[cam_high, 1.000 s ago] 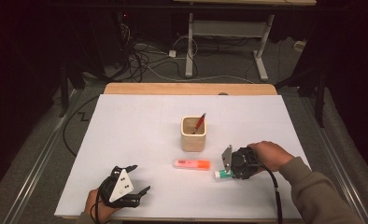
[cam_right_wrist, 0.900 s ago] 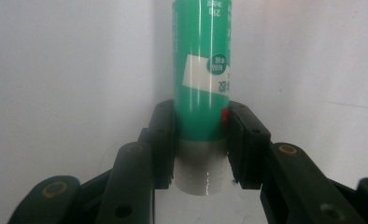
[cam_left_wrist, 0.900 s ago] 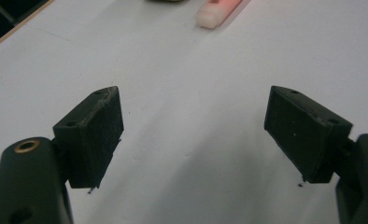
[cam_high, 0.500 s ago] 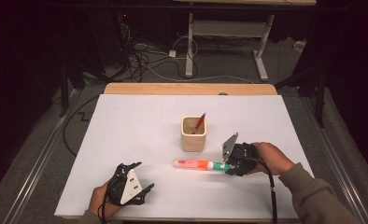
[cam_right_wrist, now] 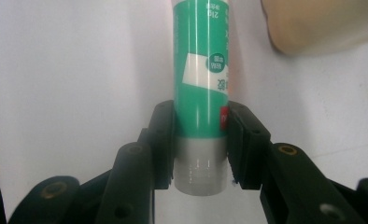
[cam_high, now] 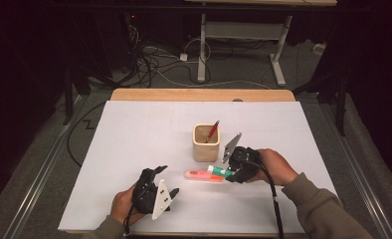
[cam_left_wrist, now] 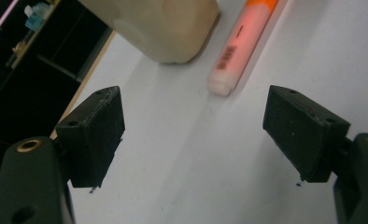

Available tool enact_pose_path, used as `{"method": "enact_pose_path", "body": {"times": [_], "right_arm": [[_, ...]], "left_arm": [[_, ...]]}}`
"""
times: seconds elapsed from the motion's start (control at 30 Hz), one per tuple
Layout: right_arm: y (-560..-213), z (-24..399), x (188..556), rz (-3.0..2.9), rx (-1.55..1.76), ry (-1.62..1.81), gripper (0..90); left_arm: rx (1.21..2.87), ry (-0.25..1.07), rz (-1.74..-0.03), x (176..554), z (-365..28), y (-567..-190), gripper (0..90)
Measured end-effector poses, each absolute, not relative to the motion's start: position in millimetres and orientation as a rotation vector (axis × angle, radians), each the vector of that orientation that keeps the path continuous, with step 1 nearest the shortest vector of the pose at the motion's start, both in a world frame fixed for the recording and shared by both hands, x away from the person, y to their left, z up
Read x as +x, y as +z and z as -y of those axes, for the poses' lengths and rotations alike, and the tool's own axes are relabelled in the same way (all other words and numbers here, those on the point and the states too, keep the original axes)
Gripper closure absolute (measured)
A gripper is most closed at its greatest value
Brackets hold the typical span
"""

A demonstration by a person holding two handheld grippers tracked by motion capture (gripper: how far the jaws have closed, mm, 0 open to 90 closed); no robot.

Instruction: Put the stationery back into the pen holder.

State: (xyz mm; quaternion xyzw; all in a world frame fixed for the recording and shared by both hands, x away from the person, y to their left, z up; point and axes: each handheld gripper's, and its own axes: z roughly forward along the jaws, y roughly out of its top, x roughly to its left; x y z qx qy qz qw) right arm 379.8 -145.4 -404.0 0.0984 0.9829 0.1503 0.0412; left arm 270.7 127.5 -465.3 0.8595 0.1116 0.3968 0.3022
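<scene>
White table [cam_high: 134, 129]: right tongs [cam_high: 232, 174] pinching green tube [cam_high: 219, 171]; orange highlighter [cam_high: 201, 175], cup [cam_high: 206, 144] adjacent; left tongs [cam_high: 166, 181] spread.

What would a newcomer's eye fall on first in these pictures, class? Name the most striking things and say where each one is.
The right gripper stands out first, its jaws clamped on a green and white tube at the front right of the white table. Just beside it an orange highlighter lies flat in front of a beige cup with a red pen in it. At the front left, the left gripper hangs with its jaws wide apart and nothing between them.
</scene>
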Motion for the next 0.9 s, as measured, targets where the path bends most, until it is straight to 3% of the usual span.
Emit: {"method": "enact_pose_path", "body": {"times": [0.5,0.9], "right_arm": [[-397.5,95.4,394.6,-3.047,0.332,0.4,65.9],[-393.4,66.5,394.4,-3.065,0.32,0.475,65.9]], "left_arm": [[2.308,1.273,-0.128,276.2,-86.4,-460.0,24.4],[2.414,1.548,-0.071,280.8,-56.9,-472.0,39.3]]}}
